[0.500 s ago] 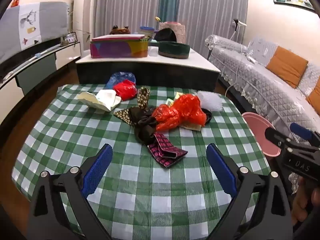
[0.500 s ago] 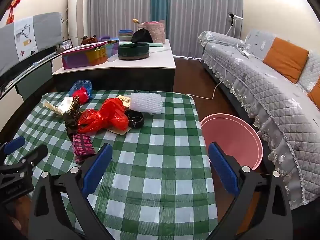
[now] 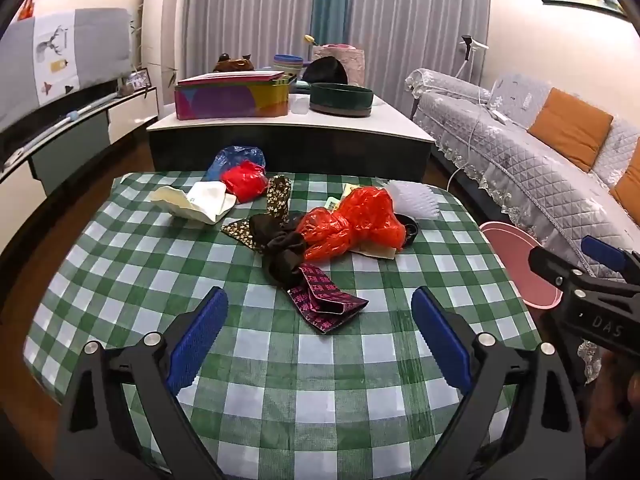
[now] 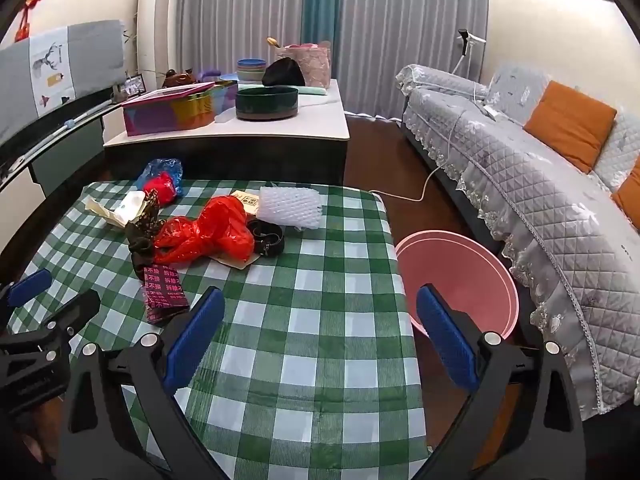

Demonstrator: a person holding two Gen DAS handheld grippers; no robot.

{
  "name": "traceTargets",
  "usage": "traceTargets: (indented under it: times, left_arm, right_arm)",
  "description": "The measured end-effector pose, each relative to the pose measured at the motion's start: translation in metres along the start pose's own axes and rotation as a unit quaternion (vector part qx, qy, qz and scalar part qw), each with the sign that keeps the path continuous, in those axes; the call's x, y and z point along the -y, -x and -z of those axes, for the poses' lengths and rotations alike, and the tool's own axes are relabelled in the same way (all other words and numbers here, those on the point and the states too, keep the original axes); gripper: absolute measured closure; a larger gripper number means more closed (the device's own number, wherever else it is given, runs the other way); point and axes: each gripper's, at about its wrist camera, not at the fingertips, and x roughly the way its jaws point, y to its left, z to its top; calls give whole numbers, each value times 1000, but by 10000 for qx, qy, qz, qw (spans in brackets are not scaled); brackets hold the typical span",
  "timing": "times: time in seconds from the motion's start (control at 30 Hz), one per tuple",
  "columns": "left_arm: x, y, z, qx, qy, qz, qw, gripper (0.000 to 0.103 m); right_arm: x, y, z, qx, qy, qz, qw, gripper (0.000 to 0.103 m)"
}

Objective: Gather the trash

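Both claws, left claw (image 3: 319, 334) and right claw (image 4: 320, 334), are hanging released over the desk (image 3: 280, 380); the right one's body is reading "DAS"; the maroon wrapper (image 4: 164, 294) is showing Chinese characters.

Grey sofa (image 4: 532, 184), curtains (image 4: 384, 12), wood flr.

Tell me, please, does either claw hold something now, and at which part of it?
Nothing is held. The left claw and the right claw both stand open above the green checked tablecloth, with no trash between them.

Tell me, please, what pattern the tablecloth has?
The tablecloth is a green and white check, seen best in the right wrist view.
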Motion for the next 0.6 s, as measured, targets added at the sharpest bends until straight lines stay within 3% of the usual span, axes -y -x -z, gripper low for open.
traceTargets:
  times: [0.27,0.6]
  left_arm:
    - [-2,1,-1,-26,103,62,9999,13]
    - [-2,1,-2,9,93,120,9999,13]
  right_arm:
    - [-4,3,-1,41,10,61,10000,18]
    - [-7,5,-1,76,42,33,10000,19]
